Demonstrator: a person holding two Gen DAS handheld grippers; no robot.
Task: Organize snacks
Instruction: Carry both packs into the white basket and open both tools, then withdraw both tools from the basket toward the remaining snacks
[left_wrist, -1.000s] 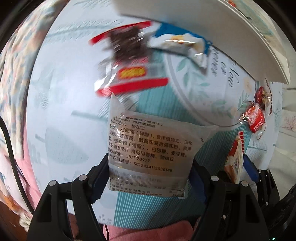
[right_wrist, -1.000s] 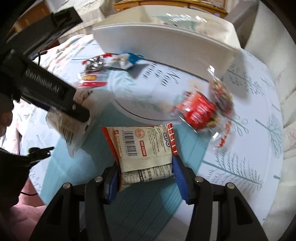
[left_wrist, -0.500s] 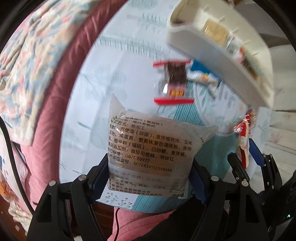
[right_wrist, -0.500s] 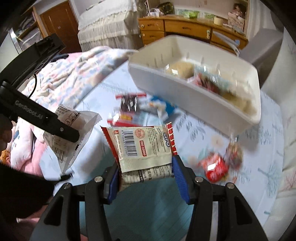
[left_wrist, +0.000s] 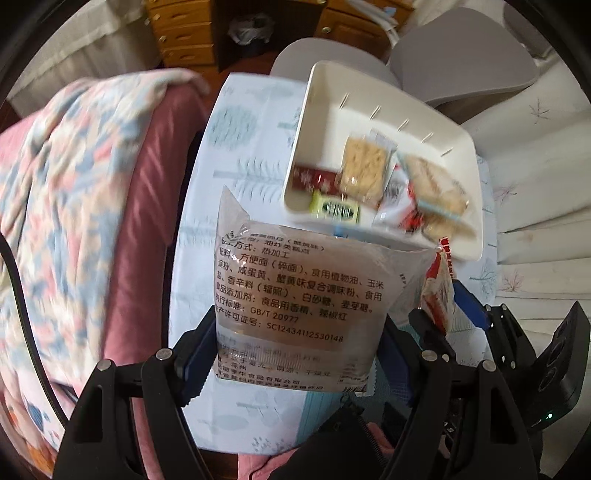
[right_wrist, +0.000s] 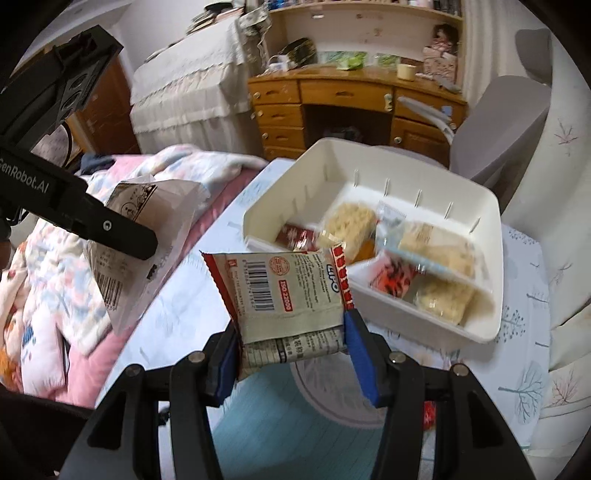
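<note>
A translucent plastic snack packet printed with black Chinese text (left_wrist: 299, 306) is clamped between the blue-padded fingers of the left gripper (left_wrist: 297, 347), and a red-and-white foil snack packet bearing a barcode (right_wrist: 284, 291) is pinched in the same way by the right gripper (right_wrist: 291, 350). Both packets are held upright, clear of the pale tablecloth patterned with trees (right_wrist: 173, 306). Ahead of both grippers, and lower, the white rectangular plastic bin (right_wrist: 424, 325) is seen, already partly filled with wrapped crackers and small sachets; its near rim lies just beyond the tip of the right packet.

The step in hand appears to be the carrying of both packets to the bin for release. It would be done well if each packet were brought fully past the near rim before the fingers are parted, since a packet let go early could catch on the rim and slide back onto the cloth. The emptier end of the bin, ahead and to the left of the left gripper, seems the better target for that packet. The grippers should be kept apart, so that neither packet is struck by the other tool.
</note>
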